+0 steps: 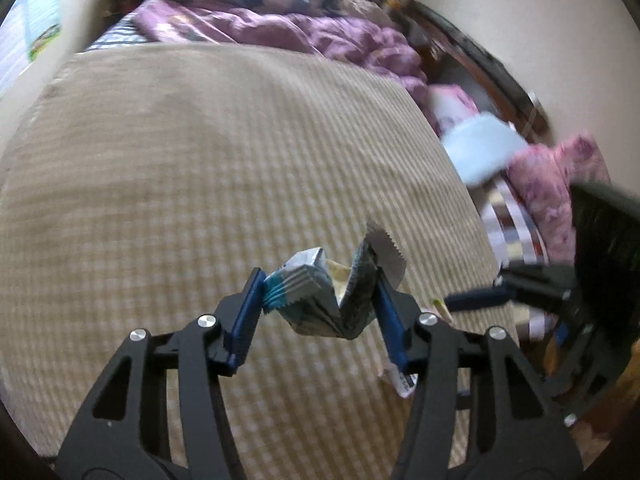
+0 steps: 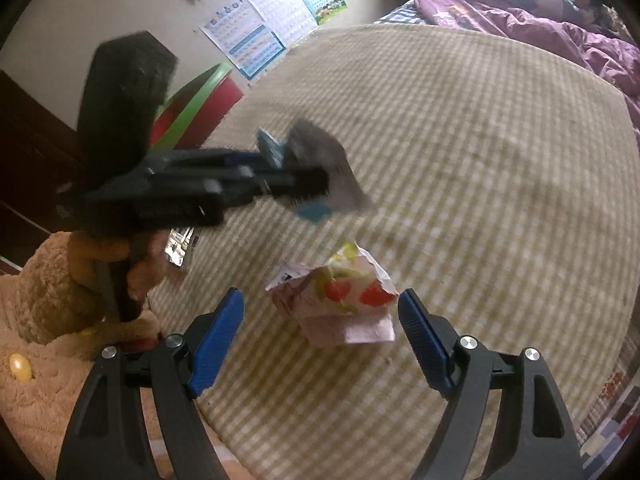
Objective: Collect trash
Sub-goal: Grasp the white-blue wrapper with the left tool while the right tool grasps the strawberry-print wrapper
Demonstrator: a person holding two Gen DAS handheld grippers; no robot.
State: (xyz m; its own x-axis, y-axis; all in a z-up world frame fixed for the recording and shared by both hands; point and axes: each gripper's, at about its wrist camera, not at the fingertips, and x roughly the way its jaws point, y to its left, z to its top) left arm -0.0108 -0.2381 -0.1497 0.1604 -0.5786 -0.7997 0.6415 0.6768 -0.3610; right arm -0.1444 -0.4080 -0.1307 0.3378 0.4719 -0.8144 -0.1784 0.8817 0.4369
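On a checked bedspread (image 1: 200, 160), the left gripper (image 1: 316, 308) clamps a crumpled wrapper (image 1: 320, 300); beside it, the right gripper (image 2: 320, 332) gapes around a fruit-print packet (image 2: 340, 300), purple quilt (image 1: 320, 36) beyond.

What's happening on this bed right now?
A person is clearing trash off a beige checked bedspread with two hand-held tools. The left claw is pinched on a crumpled teal and silver wrapper. The right claw stands open around a pink wrapper with fruit print, not yet gripping it.
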